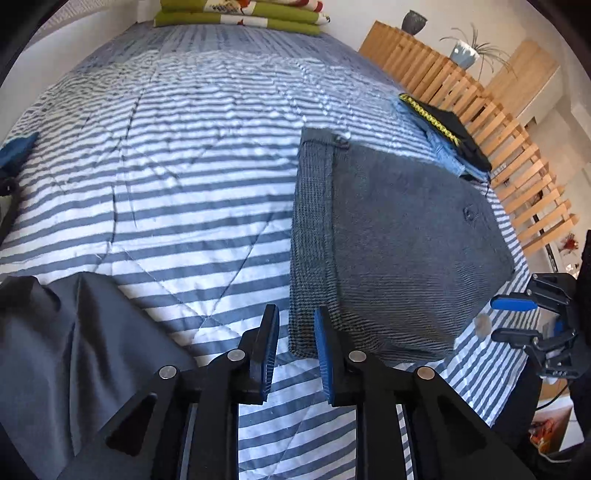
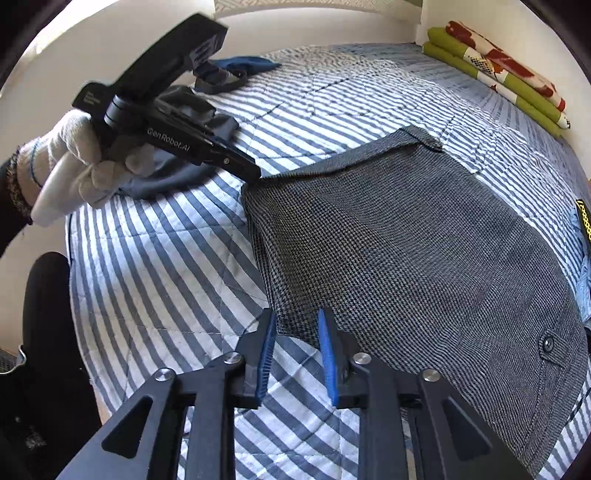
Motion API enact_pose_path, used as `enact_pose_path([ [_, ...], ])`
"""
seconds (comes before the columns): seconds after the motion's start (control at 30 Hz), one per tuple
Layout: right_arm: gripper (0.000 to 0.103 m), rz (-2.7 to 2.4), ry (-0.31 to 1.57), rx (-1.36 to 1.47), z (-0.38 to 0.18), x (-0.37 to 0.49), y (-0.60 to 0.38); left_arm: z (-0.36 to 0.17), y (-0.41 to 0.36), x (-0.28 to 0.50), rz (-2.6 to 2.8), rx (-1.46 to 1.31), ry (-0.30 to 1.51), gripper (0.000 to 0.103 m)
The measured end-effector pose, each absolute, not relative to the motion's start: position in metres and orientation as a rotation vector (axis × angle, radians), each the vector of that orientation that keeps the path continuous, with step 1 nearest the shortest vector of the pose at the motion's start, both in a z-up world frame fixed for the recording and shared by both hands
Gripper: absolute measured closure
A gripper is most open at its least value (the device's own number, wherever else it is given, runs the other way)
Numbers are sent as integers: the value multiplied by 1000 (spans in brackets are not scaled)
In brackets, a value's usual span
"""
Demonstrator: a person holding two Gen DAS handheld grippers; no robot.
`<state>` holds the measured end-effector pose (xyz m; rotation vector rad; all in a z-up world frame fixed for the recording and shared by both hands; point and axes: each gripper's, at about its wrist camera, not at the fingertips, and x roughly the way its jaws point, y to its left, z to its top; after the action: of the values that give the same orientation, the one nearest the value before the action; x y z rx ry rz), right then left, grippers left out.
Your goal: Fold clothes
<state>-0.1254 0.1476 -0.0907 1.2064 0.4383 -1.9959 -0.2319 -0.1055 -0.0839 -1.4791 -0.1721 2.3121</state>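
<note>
A grey woven garment (image 2: 424,251) lies flat on the striped bedspread (image 1: 166,166). Both grippers, left (image 1: 295,343) and right (image 2: 297,347), hover part-open and empty at its near edge. Soft and limp, it looks best pinched at the corners.

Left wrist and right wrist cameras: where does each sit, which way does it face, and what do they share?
Left wrist: on the left gripper, low over the blue-and-white striped bedspread, facing the green folded bedding; the right gripper shows at the right edge.
Right wrist: on the right gripper, at the near edge of the grey checked woven garment, looking across the bed; the white-gloved hand holds the left gripper.
Shared: garment, bedspread, green bedding.
</note>
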Motion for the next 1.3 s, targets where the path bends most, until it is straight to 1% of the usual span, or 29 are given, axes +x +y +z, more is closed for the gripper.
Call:
enact_pose_path([
  [0.1,76,-2102,331,1204,-71,-129,187,-70,-80,-222,2308,-1398,-96,82],
  [0.17,76,-2178,309,1243,-71,-137,212,-77,-56,-221,2254,-1399,-60,82],
  [0.27,76,-2260,247,1338,-85,-150,245,-97,-20,-222,2205,-1428,26,82],
  [0.37,76,-2297,289,1410,-110,-163,261,-128,2,-226,2201,-1495,86,82],
  [0.47,75,-2271,244,1482,-131,-171,272,-152,9,-228,2199,-1554,104,82],
  [0.5,78,-2266,256,1489,-136,-173,274,-151,12,-225,2209,-1540,137,82],
  [0.57,78,-2254,297,1490,-143,-174,273,-147,17,-223,2220,-1546,176,82],
  [0.63,78,-2243,330,1486,-141,-173,272,-137,15,-218,2264,-1543,137,82],
  [0.73,78,-2252,203,1432,-120,-169,287,-116,16,-200,2286,-1487,24,81],
  [0.77,76,-2268,166,1409,-112,-167,295,-111,22,-193,2275,-1467,11,81],
  [0.83,75,-2318,131,1365,-98,-162,310,-102,35,-180,2254,-1440,26,79],
  [0.9,75,-2342,100,1352,-89,-157,323,-95,49,-168,2218,-1420,35,75],
  [1.0,75,-2402,38,1389,-85,-150,345,-89,73,-165,2197,-1384,70,75],
  [1.07,63,-2486,-59,1409,-89,-143,373,-85,91,-164,2190,-1369,84,75],
  [1.1,51,-2520,-121,1416,-93,-141,387,-85,100,-167,2183,-1366,85,75],
  [1.13,47,-2543,-194,1438,-98,-140,403,-85,110,-170,2171,-1364,84,75],
  [1.23,47,-2551,-429,1542,-115,-141,447,-82,145,-176,2151,-1330,155,75],
  [1.3,47,-2530,-541,1555,-122,-141,460,-83,170,-186,2161,-1297,226,75],
])
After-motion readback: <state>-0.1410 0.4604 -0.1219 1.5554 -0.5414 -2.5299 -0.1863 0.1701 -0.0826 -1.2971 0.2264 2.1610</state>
